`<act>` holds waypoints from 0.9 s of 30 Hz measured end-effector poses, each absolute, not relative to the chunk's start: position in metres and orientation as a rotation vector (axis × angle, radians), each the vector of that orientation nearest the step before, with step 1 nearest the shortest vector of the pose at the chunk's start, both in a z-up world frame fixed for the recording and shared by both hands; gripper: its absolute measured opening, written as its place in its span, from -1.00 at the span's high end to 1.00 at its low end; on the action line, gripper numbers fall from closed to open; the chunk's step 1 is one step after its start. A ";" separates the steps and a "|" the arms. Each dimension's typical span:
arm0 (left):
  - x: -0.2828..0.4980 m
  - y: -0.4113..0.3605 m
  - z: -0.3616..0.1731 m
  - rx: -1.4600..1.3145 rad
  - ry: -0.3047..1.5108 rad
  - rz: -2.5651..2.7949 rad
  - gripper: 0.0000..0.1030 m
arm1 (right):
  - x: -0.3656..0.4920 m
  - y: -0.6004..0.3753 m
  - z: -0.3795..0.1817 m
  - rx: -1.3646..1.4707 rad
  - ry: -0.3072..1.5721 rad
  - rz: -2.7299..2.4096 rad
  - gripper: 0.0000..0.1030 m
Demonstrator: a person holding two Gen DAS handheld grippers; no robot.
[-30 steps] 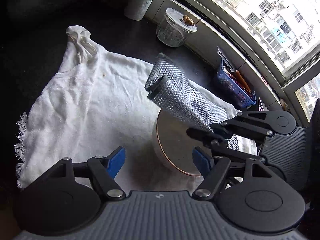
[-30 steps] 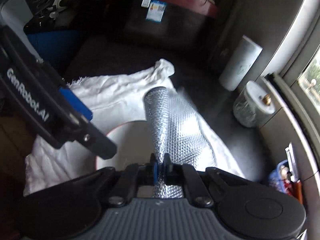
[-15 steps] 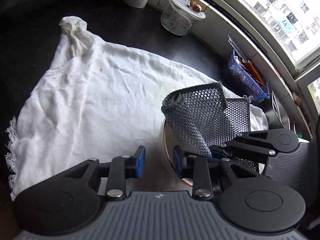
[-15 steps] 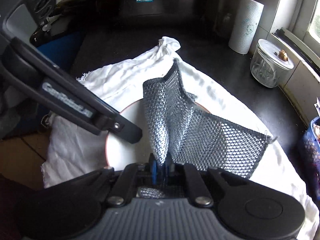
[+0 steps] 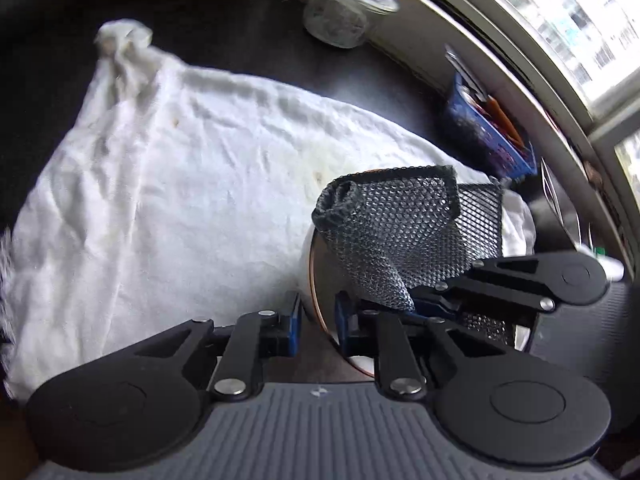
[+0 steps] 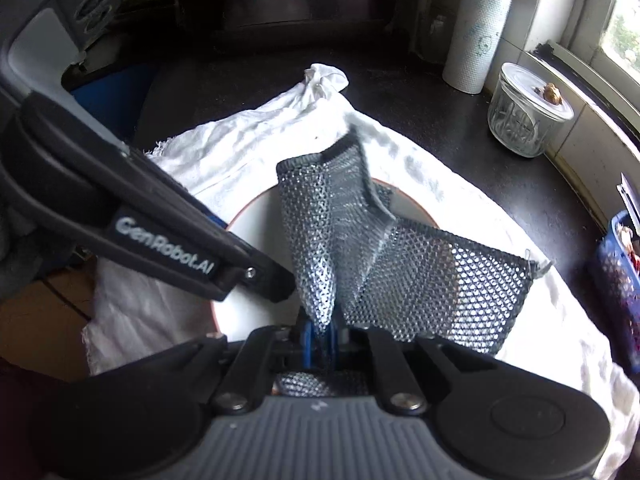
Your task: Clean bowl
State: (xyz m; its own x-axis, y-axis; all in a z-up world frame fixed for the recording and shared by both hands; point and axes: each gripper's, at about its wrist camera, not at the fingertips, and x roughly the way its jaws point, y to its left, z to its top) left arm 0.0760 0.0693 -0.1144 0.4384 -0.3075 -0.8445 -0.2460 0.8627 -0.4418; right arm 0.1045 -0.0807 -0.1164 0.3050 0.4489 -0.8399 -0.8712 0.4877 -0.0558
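Note:
A white bowl with a copper rim (image 5: 314,264) (image 6: 256,236) stands on a white cloth (image 5: 180,180) (image 6: 240,148) spread over the black counter. My left gripper (image 5: 318,320) straddles the bowl's near rim. Its jaws are closing, one blue pad outside the wall and one inside, and they pinch it. In the right wrist view a left finger (image 6: 256,276) reaches across the rim. My right gripper (image 6: 320,340) (image 5: 424,300) is shut on a grey metal-mesh scrubbing cloth (image 6: 320,232) (image 5: 392,232). The mesh fans out over the inside of the bowl and hides most of it.
A lidded glass jar (image 5: 344,12) (image 6: 524,116) and a paper towel roll (image 6: 476,36) stand at the back by the window sill. A blue basket of utensils (image 5: 492,132) (image 6: 616,280) sits at the right. Dark appliances line the far wall.
The left jaws went from wide apart to narrow around the bowl's rim as the gripper moved in and down. The mesh cloth unrolled from a tube and dropped over the bowl.

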 end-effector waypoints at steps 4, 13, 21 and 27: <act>0.072 0.079 -0.120 -0.747 1.164 0.034 0.70 | 0.113 -0.074 -0.117 -0.609 0.904 0.918 0.82; 0.045 0.086 -0.137 -1.117 1.224 0.172 0.76 | 0.117 -0.064 -0.117 -0.525 1.073 0.960 0.81; 0.068 0.050 -0.102 -0.479 1.205 0.050 0.66 | 0.106 -0.066 -0.112 -0.651 0.983 0.982 0.85; 0.077 0.051 -0.087 -0.193 1.117 -0.022 0.70 | 0.104 -0.066 -0.107 -0.844 0.865 0.962 0.85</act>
